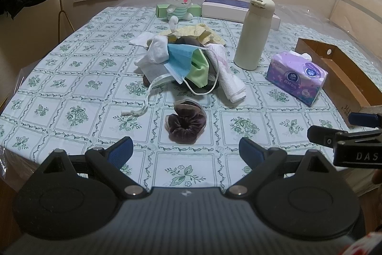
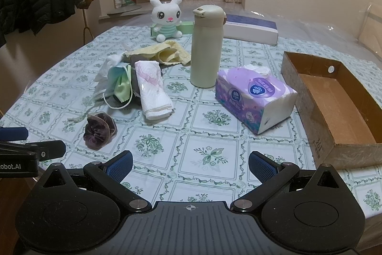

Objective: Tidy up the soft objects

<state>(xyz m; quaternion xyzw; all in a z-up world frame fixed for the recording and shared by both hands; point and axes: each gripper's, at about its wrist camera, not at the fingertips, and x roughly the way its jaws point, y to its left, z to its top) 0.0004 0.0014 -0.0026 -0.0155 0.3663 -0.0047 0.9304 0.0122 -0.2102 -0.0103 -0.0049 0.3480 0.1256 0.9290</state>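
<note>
**Both tools spread wide over the soft pile**

The left tool (image 1: 185,151) hangs above the near edge of the table (image 1: 71,87), its blue pads well apart and empty. Just ahead of it lies a brown velvet scrunchie (image 1: 186,122), curled on itself and lying flat.

Behind the scrunchie is the heap: a blue face mask (image 1: 179,59) over a green cloth (image 1: 199,69), its ear loop trailing toward the near edge. On the heap's right side a rolled white towel (image 1: 229,73) has its long axis running from the far side toward the near right. A yellow cloth (image 2: 167,53) lies behind.

The right tool (image 2: 189,165) is likewise spread and holds nothing. Near it a purple tissue pack (image 2: 253,97) lies angled, its logo too blurred to read, beside an open cardboard box (image 2: 334,97). A cream bottle (image 2: 206,47) stands upright; a plush rabbit (image 2: 166,18) sits facing the cameras. "obot.AI" shows on the left tool's body, "DAS" on the right's.
</note>
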